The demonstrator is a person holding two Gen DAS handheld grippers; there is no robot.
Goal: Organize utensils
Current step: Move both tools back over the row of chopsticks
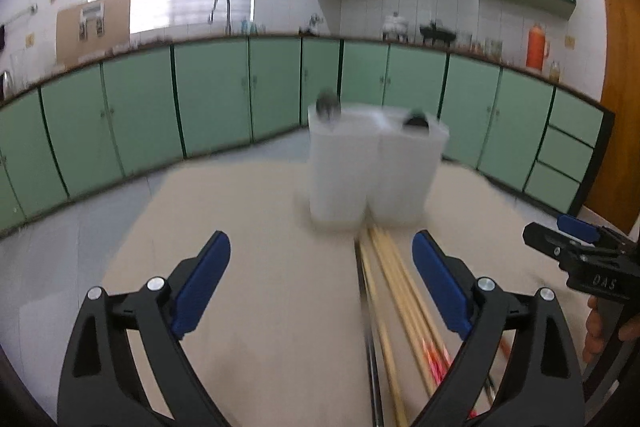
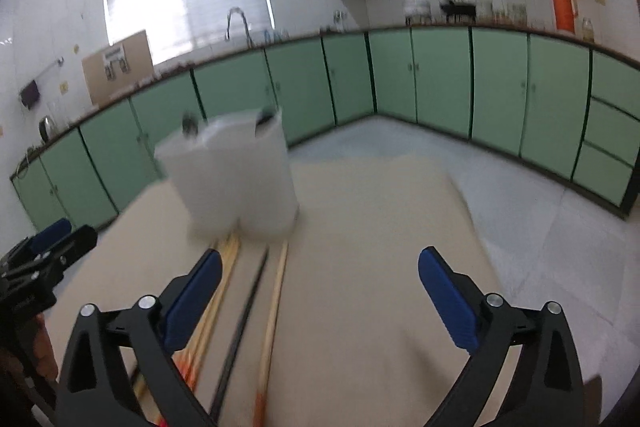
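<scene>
Both grippers fill the near edge of their views: left gripper (image 1: 321, 281) with blue-padded fingers (image 1: 202, 283) spread wide, nothing between the pads but bare surface; right gripper (image 2: 320, 297) likewise wide, also gripping nothing. Beige counter (image 1: 260, 227) runs beneath both. White utensil holder (image 1: 374, 163), two compartments, stands upright toward the far part of the counter, blurred; dark rounded utensil heads (image 1: 328, 105) poke above its rim. Chopsticks (image 1: 394, 287), mostly pale wood, some with red-marked ends, plus one dark stick (image 2: 244, 311), lie flat in a loose bundle from the holder's base toward the cameras, just inside the left gripper's right-hand finger and beside the right gripper's left-hand finger.
</scene>
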